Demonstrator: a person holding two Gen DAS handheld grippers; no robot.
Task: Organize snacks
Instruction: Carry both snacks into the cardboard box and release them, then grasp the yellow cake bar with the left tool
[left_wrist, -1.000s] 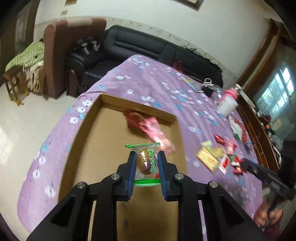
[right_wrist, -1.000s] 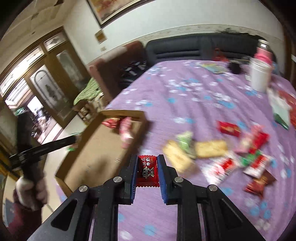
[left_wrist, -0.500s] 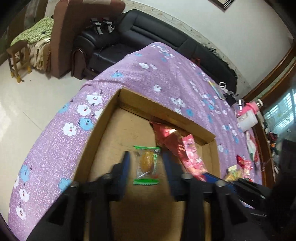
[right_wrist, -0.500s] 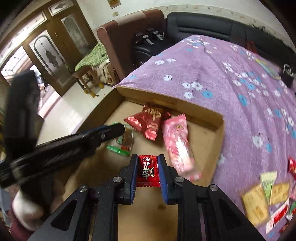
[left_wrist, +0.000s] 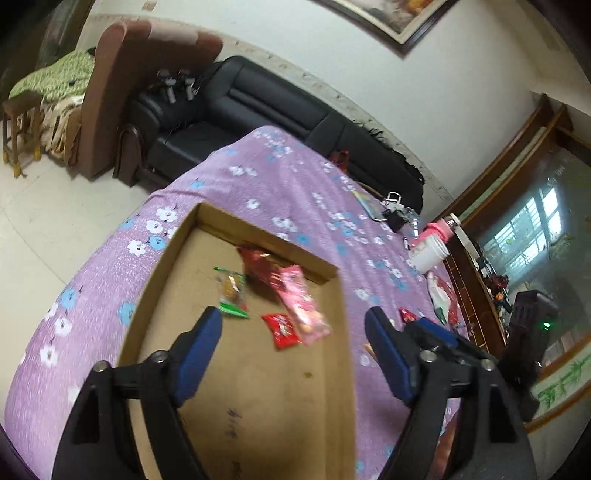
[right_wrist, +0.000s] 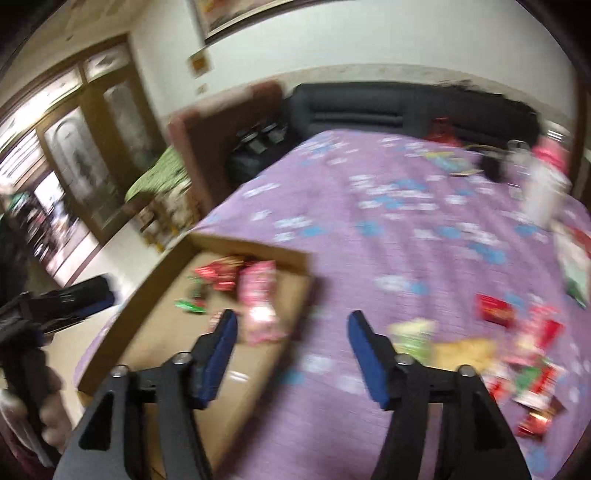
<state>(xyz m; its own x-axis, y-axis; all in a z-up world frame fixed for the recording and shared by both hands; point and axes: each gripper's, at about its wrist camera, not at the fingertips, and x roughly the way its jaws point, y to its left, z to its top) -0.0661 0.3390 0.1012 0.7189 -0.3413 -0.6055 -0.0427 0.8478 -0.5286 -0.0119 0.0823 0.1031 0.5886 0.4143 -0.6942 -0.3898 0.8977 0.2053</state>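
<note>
Left claw (left_wrist: 293, 334): I have it spread wide and empty above the cardboard box (left_wrist: 168, 258); a second ago it was pinched on the green-edged snack (left_wrist: 232, 293).
Green-edged snack: it now lies loose on the box floor, left of the other packets and apart from the left wall.
Dark red packet (left_wrist: 258, 264): same spot as before, near the far wall of the box.
Pink packet (left_wrist: 301, 304): lies slanted from the dark red one toward the right wall, as it did earlier.
Small red packet (left_wrist: 282, 330): a second ago my right claw carried it; now it rests on the box floor, touching the pink packet's near end.
Right claw (right_wrist: 290, 334): blue pads far apart, nothing between them, hanging over the box's right wall and the purple cloth.
Box edges: low walls all round; the near half of the floor is bare cardboard.
Tabletop (right_wrist: 369, 206): the purple flowered cloth is open between the box and the loose snack pile (right_wrist: 524, 354) at the right; the view is blurred.
White cup (left_wrist: 430, 253): stands near the far right edge, well apart from the box.
</note>
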